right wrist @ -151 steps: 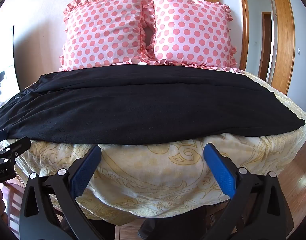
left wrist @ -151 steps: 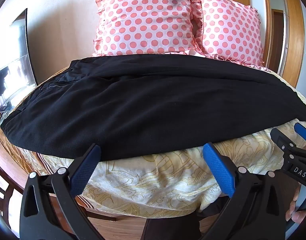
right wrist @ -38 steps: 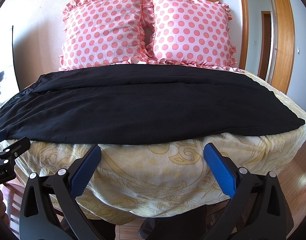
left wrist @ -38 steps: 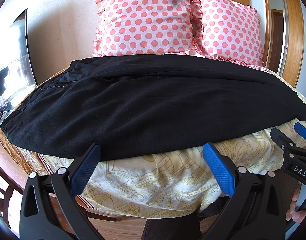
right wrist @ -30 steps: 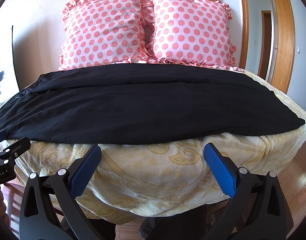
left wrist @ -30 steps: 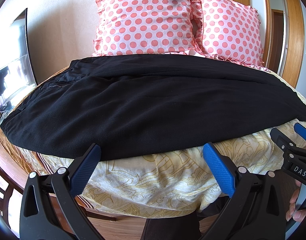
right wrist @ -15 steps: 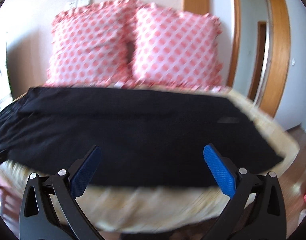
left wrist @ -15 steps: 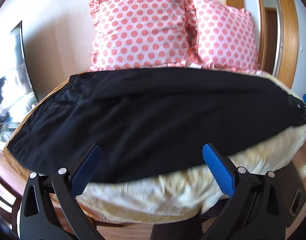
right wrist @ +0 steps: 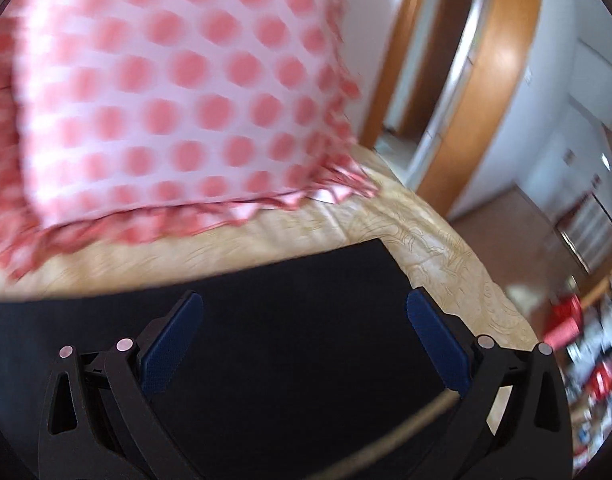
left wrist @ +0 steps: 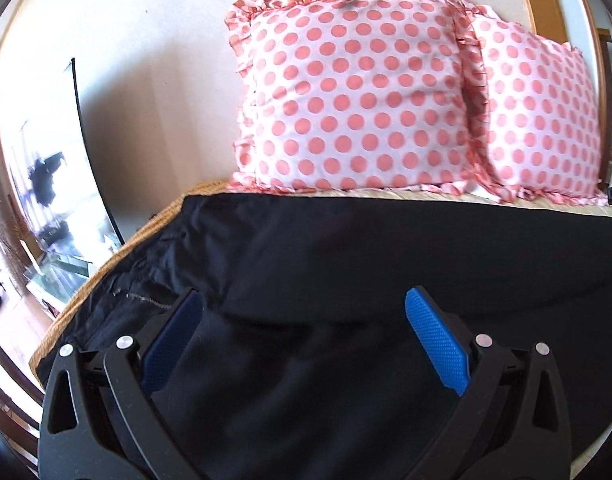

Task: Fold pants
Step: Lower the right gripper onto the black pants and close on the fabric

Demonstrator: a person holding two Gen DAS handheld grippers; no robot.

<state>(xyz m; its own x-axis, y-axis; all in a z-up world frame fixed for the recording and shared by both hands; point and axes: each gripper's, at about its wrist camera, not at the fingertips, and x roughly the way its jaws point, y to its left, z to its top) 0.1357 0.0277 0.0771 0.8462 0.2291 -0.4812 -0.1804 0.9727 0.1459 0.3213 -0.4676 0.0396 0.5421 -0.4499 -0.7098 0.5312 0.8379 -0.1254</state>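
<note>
- My left tongs (left wrist: 304, 338) gape wide with nothing between the pads, hanging over the waist end of the black pants (left wrist: 346, 264), just right of the zipper (left wrist: 140, 299).
- My right tongs (right wrist: 305, 338), equally wide and empty, hang over the pants' (right wrist: 286, 320) hem corner.
- The pants run left to right across the bed (right wrist: 438, 240), in front of the polka-dot pillows (left wrist: 354, 92); each hand is nearest its own end.

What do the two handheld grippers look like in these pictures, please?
Both look alike: the left gripper and right gripper have black plastic frames with triangular cut-outs, silver rivets, and textured blue pads on the fingers. No cables or sleeves show.
</note>
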